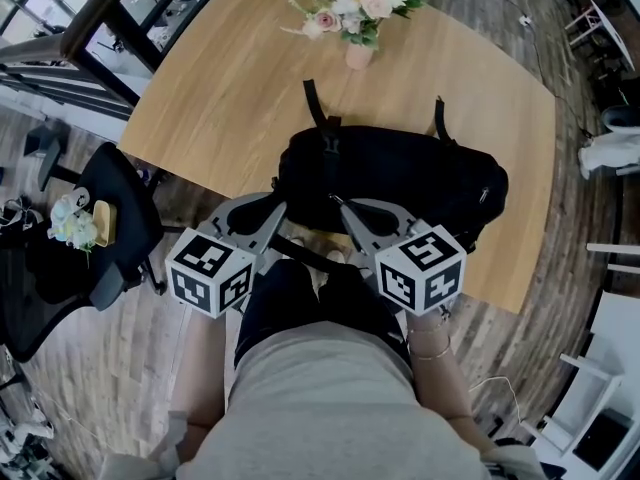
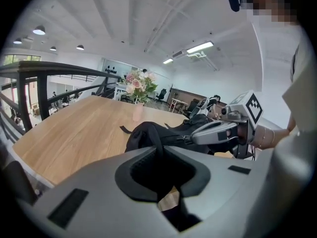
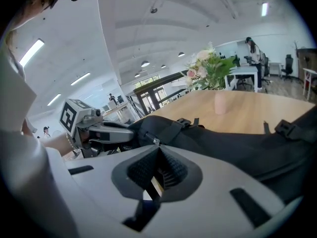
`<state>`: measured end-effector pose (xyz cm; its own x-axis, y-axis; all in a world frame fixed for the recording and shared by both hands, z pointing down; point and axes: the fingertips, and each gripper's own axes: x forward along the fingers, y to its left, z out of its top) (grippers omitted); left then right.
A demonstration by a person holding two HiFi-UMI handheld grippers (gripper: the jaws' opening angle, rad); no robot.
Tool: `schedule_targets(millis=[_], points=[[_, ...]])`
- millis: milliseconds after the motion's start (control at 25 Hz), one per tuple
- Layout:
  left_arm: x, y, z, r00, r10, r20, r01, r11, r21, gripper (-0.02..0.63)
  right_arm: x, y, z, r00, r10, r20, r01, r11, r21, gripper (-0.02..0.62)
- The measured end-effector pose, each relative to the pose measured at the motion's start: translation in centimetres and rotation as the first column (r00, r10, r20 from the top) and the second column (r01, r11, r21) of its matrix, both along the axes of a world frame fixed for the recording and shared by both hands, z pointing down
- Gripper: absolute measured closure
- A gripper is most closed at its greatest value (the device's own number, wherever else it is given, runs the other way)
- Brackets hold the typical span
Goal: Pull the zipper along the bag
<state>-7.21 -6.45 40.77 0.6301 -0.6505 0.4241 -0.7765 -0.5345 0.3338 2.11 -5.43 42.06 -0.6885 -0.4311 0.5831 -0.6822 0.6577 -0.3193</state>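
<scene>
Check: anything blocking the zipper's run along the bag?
Nothing clearly. The right gripper is shut on the zipper pull. Just past it a buckled strap lies over the top of the bag; whether it crosses the zipper's track cannot be told. The flower vase stands clear on the table.

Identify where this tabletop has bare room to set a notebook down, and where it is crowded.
Free: wide wood left of the bag, out to the table edge; a narrower strip between bag and vase. Crowded: the near edge, where the left gripper and right gripper meet the bag.
</scene>
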Motion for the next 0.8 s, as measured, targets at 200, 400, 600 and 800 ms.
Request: schedule_targets(millis=[200,400,600,800], points=[[-0.3,-0.3,-0.4,0.998,-0.052,0.019,0.051,0.999,0.016,0.568,1.2,-0.1,-0.2,1.0,0.011,-0.01,-0.011,1.0,0.017,0.584],[-0.2,-0.7,-0.1,0.996,-0.081,0.045,0.081,0.997,0.017,0.575,2.7,-0.6,0.0,0.999,0.034,-0.035,-0.033,0.999,0.029,0.584],[-1.3,-1.1,0.1,0.992,-0.112,0.056,0.112,0.994,0.012,0.575,5.2,-1.2,0.0,0.996,0.075,-0.055,-0.073,0.997,0.038,0.584],[-1.4,-1.3,0.2,0.99,-0.126,0.064,0.126,0.992,0.014,0.575,7.2,-1.5,-0.1,0.991,0.118,-0.07,-0.115,0.992,0.045,0.584]])
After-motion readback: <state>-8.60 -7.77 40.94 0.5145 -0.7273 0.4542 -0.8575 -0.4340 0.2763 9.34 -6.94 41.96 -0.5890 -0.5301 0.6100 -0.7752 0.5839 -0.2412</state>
